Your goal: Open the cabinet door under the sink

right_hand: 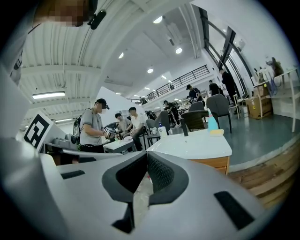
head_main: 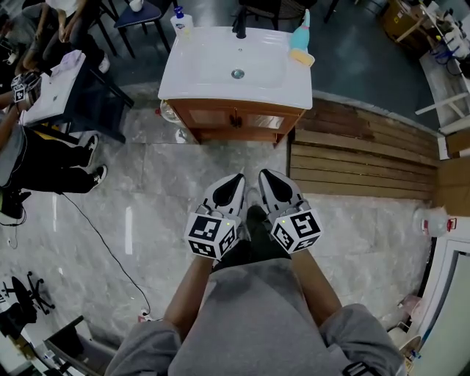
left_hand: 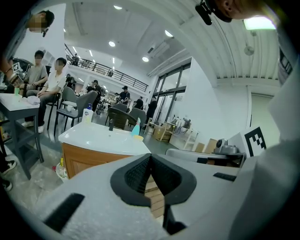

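The white sink (head_main: 236, 70) sits on a wooden cabinet (head_main: 235, 119) at the top middle of the head view; its two doors look closed, with dark knobs at the centre. Both grippers hover side by side over the marble floor, well short of the cabinet and pointing toward it. My left gripper (head_main: 238, 179) is shut with nothing in it; its tips meet (left_hand: 150, 156), and the cabinet (left_hand: 86, 159) lies ahead to the left. My right gripper (head_main: 265, 175) is also shut and empty (right_hand: 146, 154), with the sink (right_hand: 194, 143) ahead to its right.
A soap bottle (head_main: 180, 20) and a blue bottle with a sponge (head_main: 301, 44) stand on the sink's rim. A wooden platform (head_main: 360, 158) lies right of the cabinet. People sit around a white table (head_main: 51, 92) at the left. A cable (head_main: 103, 242) crosses the floor.
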Demonstrator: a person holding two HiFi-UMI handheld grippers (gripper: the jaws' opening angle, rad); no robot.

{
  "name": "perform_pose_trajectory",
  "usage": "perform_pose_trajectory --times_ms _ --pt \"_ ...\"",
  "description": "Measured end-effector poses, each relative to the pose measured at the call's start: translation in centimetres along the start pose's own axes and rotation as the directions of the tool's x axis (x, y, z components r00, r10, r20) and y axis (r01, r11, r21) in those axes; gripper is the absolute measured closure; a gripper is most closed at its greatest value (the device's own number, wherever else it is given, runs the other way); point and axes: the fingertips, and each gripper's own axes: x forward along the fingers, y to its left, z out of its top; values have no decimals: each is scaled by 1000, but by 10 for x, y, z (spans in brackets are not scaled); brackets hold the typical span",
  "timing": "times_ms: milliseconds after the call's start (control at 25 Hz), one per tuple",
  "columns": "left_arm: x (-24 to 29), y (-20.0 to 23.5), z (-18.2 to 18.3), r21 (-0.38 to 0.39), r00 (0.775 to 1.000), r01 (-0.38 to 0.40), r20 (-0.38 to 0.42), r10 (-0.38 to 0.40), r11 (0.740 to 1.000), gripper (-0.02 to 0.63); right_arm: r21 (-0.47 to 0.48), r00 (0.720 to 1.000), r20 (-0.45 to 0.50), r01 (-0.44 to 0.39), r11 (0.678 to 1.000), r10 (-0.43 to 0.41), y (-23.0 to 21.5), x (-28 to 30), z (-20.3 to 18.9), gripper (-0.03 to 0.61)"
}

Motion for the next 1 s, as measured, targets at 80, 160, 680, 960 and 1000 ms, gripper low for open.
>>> perform_pose_trajectory --times_ms 80,160,680,960,1000 --pt "14 9 1 -7 1000 -8 -7 8 1000 606 10 1000 -8 -1 1000 2 -12 13 -1 569" --pt "28 17 0 -16 1000 -15 -18 15 1000 606 21 1000 -17 -2 1000 2 -23 26 -2 569" --pt "122 78 -13 -77 993 -87 -87 80 993 606 84 995 -90 -24 996 31 -98 105 -21 568" --pt "152 108 -25 -71 989 -111 -104 103 991 606 98 992 -119 -32 995 43 -118 137 -45 569" --pt "154 112 -28 -69 989 -112 -108 104 991 606 101 992 -121 -29 994 41 -120 141 -49 569"
